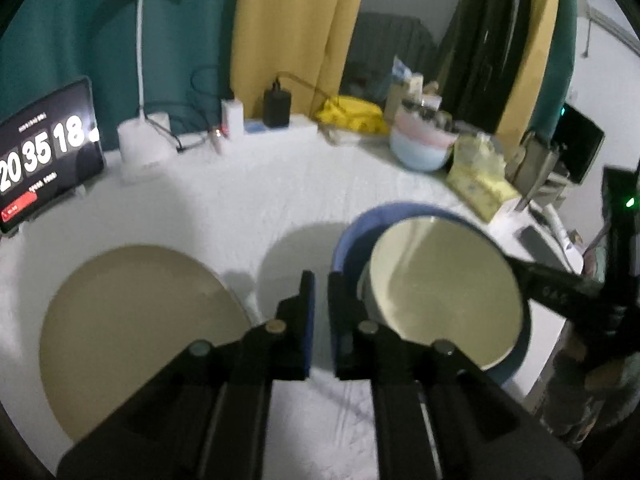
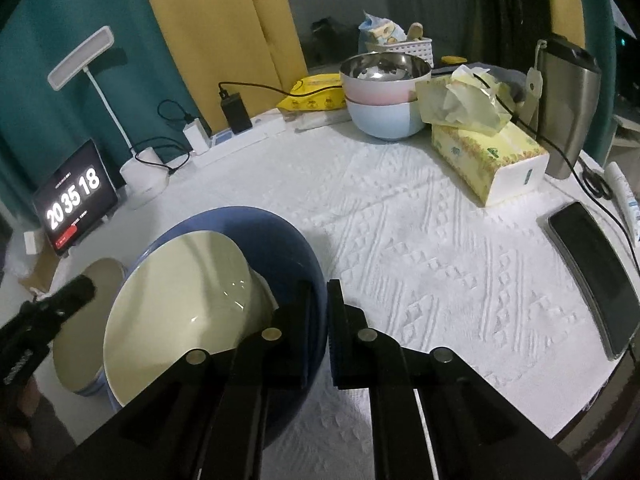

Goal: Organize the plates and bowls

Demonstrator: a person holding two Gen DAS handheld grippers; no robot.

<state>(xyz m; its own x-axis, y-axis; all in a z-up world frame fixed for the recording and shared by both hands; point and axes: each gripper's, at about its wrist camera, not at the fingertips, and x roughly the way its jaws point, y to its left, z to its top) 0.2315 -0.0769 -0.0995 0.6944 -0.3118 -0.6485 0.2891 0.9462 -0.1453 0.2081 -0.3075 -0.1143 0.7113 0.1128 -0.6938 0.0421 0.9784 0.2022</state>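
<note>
A blue plate (image 2: 256,232) is held at its rim on the white tablecloth, with a cream plate (image 2: 180,300) lying tilted inside it. My right gripper (image 2: 320,286) is shut on the blue plate's near rim, one finger inside and one outside. In the left wrist view the same blue plate (image 1: 352,236) and cream plate (image 1: 440,288) are at the right, and the right gripper (image 1: 518,268) reaches in from the right. My left gripper (image 1: 320,280) hovers shut and empty between them and a beige plate (image 1: 136,332). A pink and a pale blue bowl are stacked (image 2: 384,100) at the back.
A tissue box (image 2: 488,156), a steel flask (image 2: 568,108) and a dark phone (image 2: 596,280) line the right side. A clock tablet (image 2: 76,196), a white lamp (image 2: 140,176) and a power strip (image 2: 240,140) stand at the back left.
</note>
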